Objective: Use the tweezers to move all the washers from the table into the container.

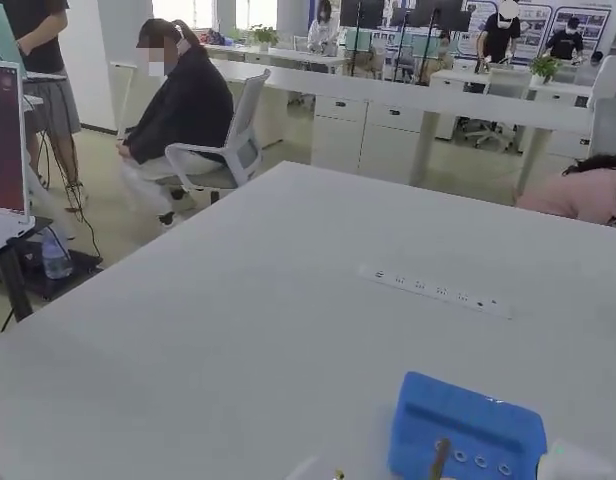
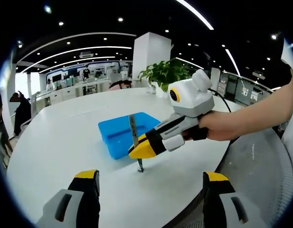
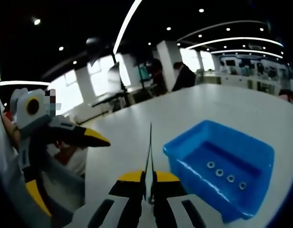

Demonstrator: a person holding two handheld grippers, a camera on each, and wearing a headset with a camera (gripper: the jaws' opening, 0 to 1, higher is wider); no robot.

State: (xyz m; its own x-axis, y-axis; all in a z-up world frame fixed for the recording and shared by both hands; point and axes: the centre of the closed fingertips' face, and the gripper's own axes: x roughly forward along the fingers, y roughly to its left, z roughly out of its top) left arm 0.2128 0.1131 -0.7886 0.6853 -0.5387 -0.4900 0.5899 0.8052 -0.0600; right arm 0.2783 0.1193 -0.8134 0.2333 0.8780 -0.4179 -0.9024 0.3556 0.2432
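Left gripper view — tweezers (image 2: 132, 130) stand upright, tips toward table (image 2: 56, 142).

Head view: high, facing forward across the worktop (image 1: 238, 330) into the office (image 1: 388, 100). Pitch is shallow, so the container (image 1: 466, 430) sits cut off at the bottom edge, right of centre.
Left gripper view: low at the worktop's edge, facing across it. Container mid-frame; right gripper (image 2: 138, 153) enters from the right.
Right gripper view: low, sighting along the tweezers (image 3: 149, 142). Container close, lower right.
All three share container and worktop.
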